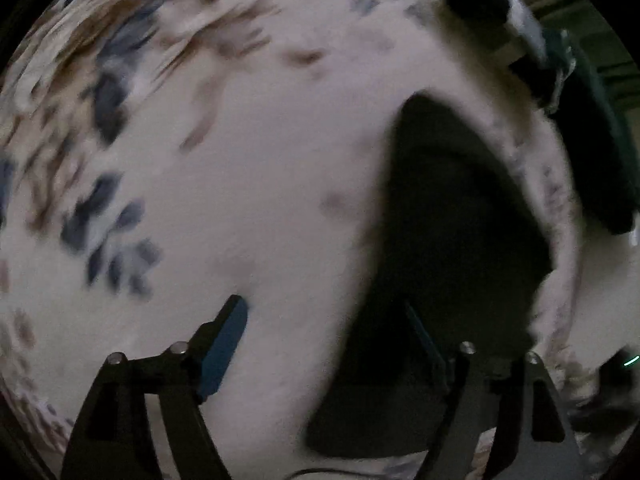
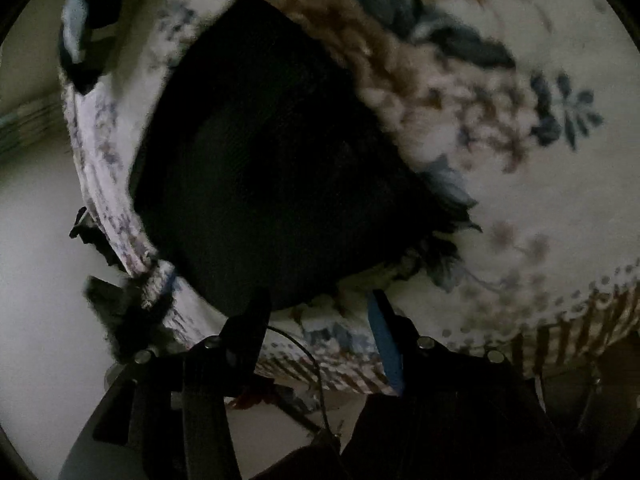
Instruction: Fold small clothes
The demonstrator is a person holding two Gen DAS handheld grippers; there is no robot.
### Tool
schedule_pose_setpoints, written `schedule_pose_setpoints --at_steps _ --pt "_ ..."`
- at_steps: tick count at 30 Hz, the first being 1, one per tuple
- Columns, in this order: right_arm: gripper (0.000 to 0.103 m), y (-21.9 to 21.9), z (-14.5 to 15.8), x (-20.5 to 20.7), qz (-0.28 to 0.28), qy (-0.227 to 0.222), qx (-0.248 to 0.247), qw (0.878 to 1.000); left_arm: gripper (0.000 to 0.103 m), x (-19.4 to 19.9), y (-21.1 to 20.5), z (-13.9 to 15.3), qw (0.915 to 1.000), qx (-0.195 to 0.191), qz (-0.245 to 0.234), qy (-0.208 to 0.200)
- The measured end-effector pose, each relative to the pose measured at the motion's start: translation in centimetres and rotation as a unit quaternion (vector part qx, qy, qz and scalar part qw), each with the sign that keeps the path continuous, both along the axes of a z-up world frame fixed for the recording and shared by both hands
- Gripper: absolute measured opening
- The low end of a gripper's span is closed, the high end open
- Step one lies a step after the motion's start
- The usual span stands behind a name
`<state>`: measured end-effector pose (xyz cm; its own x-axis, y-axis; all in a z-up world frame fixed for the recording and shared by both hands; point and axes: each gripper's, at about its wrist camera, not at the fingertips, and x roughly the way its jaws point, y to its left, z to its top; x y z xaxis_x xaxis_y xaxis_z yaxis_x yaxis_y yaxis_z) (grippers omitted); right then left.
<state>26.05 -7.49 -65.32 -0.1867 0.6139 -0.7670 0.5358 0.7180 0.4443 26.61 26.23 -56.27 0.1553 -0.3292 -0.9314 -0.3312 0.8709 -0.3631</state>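
Observation:
A dark garment (image 2: 272, 160), folded into a flat, roughly square shape, lies on a white bedspread with a blue and brown flower print (image 2: 520, 200). My right gripper (image 2: 318, 314) hovers open just short of the garment's near edge, with nothing between its fingers. In the left wrist view the same dark garment (image 1: 448, 240) lies at the right on the bedspread (image 1: 260, 180). My left gripper (image 1: 324, 324) is open above it. Its right finger (image 1: 424, 340) is over the dark cloth and its left finger (image 1: 224, 344) over the bare spread. The pads press on nothing.
A heap of dark teal and white clothes (image 1: 500, 4) sits at the bed's far edge, seen also as the clothes heap (image 2: 88, 28). The bed's edge drops to a pale floor (image 2: 36, 260). A thin cable (image 2: 308, 348) and dark scraps (image 2: 120, 320) lie below the edge.

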Motion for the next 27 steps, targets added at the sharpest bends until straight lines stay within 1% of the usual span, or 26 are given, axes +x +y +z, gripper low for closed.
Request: schedule_pose_setpoints --at_steps 2,3,4,5,6,7,8,10,11,13,16,19,21,23,24,26,27 --pt "0.053 1.4 2.1 1.4 0.023 -0.022 -0.006 0.999 0.084 -0.8 0.1 -0.8 0.9998 -0.013 0.007 -0.011" --pt "0.053 3.2 3.5 2.4 0.041 -0.037 -0.005 0.998 0.085 -0.9 0.1 -1.2 0.9997 -0.016 0.011 -0.013" --pt "0.053 3.4 4.4 2.7 0.061 -0.05 -0.002 0.997 0.089 -0.8 0.1 -1.3 0.9998 -0.014 0.009 -0.014" --pt "0.053 5.3 5.3 4.2 0.091 -0.068 0.001 0.993 0.097 -0.5 -0.1 -1.6 0.9998 -0.013 0.005 -0.013" --pt "0.053 6.7 6.0 5.5 0.112 -0.085 0.004 0.99 0.101 -0.3 -0.2 -2.1 0.9998 -0.015 0.002 -0.01" --pt "0.053 8.3 6.8 6.9 0.133 -0.106 0.012 0.985 0.103 -0.2 -0.3 -2.6 0.9998 -0.019 0.002 -0.009" --pt "0.053 10.2 7.4 8.3 0.157 -0.12 0.018 0.98 0.103 -0.1 -0.6 -2.7 0.9998 -0.012 0.012 -0.007" --pt "0.053 14.5 8.1 11.2 0.213 -0.147 0.009 0.966 0.103 -0.2 -0.7 -2.6 0.9991 -0.006 0.04 -0.012" --pt "0.053 16.3 8.4 12.7 0.232 -0.157 0.007 0.96 0.103 -0.3 -0.9 -2.6 0.9985 -0.005 0.052 -0.016" --pt "0.053 20.4 8.3 15.7 0.277 -0.182 0.004 0.943 0.103 -0.7 -1.0 -2.5 0.9971 0.001 0.07 -0.03" --pt "0.053 26.4 7.0 20.1 0.332 -0.206 -0.013 0.92 0.103 -1.2 -0.5 -2.4 0.9967 -0.005 0.074 -0.031" --pt "0.052 31.1 4.4 22.4 0.378 -0.206 -0.026 0.902 0.103 -1.9 0.2 -1.4 0.9962 -0.013 0.081 -0.032" --pt "0.052 33.0 2.1 22.9 0.406 -0.191 -0.042 0.893 0.103 -2.2 0.6 -0.2 0.9946 -0.016 0.092 -0.047" --pt "0.042 34.3 0.4 22.7 0.431 -0.175 -0.048 0.884 0.103 -2.4 0.8 1.2 0.9934 0.001 0.095 -0.064" --pt "0.037 34.8 -0.1 22.5 0.445 -0.172 -0.054 0.877 0.103 -2.3 0.7 1.6 0.9932 0.006 0.092 -0.071" --pt "0.023 34.9 0.2 22.0 0.458 -0.189 -0.073 0.866 0.103 -1.6 0.1 2.0 0.9938 0.017 0.077 -0.079" --pt "0.011 34.7 0.3 21.9 0.455 -0.191 -0.075 0.866 0.103 -1.0 -0.2 1.8 0.9944 0.02 0.064 -0.081"
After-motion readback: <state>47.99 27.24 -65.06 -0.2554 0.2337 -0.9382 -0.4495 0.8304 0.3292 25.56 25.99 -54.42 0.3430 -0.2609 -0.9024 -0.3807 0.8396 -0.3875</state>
